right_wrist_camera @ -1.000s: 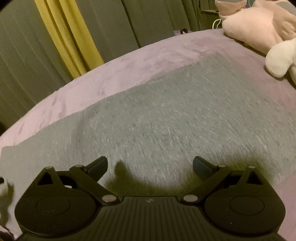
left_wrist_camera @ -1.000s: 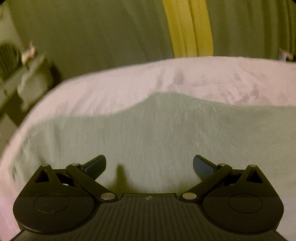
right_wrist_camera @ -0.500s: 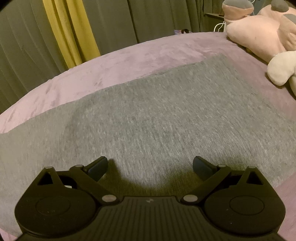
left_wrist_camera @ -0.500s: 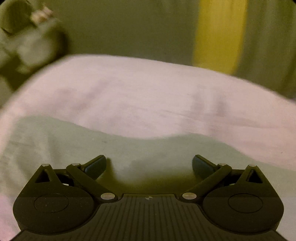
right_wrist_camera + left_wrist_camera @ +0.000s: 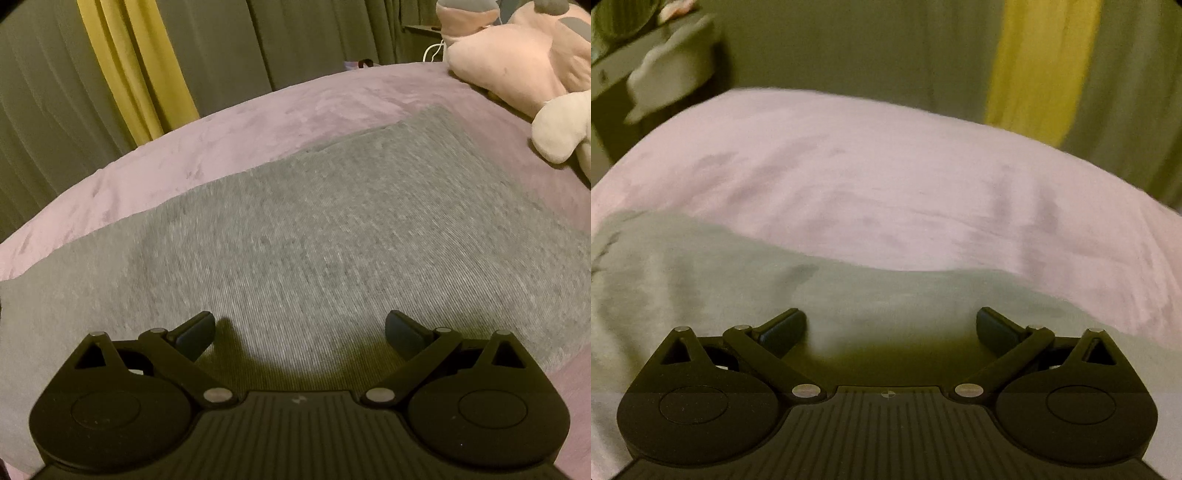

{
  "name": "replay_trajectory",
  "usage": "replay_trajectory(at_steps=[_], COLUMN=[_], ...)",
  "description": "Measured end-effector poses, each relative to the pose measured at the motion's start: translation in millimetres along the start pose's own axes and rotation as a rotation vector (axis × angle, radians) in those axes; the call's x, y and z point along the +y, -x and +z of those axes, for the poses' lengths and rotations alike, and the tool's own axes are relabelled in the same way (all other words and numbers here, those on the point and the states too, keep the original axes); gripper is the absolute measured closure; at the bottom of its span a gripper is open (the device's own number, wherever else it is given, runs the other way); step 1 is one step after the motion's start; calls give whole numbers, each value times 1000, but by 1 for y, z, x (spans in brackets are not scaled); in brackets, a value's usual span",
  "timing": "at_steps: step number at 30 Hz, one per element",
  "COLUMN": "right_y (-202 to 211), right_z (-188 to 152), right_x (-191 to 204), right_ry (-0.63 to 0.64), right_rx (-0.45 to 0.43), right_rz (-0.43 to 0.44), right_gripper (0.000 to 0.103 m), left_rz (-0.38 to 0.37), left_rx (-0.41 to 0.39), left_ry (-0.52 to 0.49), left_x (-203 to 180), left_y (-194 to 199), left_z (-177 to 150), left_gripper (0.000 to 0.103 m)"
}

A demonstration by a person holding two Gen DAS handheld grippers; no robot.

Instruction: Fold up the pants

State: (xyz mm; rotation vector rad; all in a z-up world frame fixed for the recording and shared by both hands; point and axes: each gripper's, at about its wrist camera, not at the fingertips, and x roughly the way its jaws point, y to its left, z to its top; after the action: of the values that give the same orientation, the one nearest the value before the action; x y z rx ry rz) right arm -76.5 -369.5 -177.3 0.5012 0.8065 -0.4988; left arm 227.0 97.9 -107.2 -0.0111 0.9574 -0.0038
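Observation:
Grey pants (image 5: 332, 240) lie flat on a pink bedspread (image 5: 258, 122). In the right wrist view they fill the middle as a wide grey panel. My right gripper (image 5: 300, 332) hovers low over their near part, open and empty. In the left wrist view the pants (image 5: 701, 273) show as a pale grey band across the lower half, with a few creases at the far left. My left gripper (image 5: 891, 328) is open and empty, just above that cloth near its far edge.
Pink bedspread (image 5: 886, 184) stretches beyond the pants. Dark green curtains with a yellow strip (image 5: 136, 74) hang behind the bed. A pink plush toy (image 5: 517, 55) and a white one (image 5: 561, 129) lie at the right. A shelf with a white object (image 5: 665, 81) stands at the far left.
The left gripper has swung left and drawn toward the far edge of the pants, so more pink bedspread shows. The right gripper has shifted slightly. Both stay open.

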Motion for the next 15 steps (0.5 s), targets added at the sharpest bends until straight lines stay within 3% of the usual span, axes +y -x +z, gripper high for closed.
replay_trajectory(at_steps=[4, 7, 12, 15], right_y=[0, -1, 4, 17], right_z=[-1, 0, 3, 0], right_x=[0, 0, 3, 23], right_ry=[-3, -5, -10, 10], right_rx=[-3, -5, -5, -35], right_rz=[0, -2, -15, 24], right_gripper=[4, 4, 5, 5], left_rz=[-79, 27, 161, 133], left_rx=[51, 39, -14, -92], left_ry=[-123, -192, -110, -181], left_x=[38, 60, 92, 67], left_y=[18, 13, 31, 67], left_z=[-21, -48, -50, -51], left_gripper=[0, 0, 0, 0])
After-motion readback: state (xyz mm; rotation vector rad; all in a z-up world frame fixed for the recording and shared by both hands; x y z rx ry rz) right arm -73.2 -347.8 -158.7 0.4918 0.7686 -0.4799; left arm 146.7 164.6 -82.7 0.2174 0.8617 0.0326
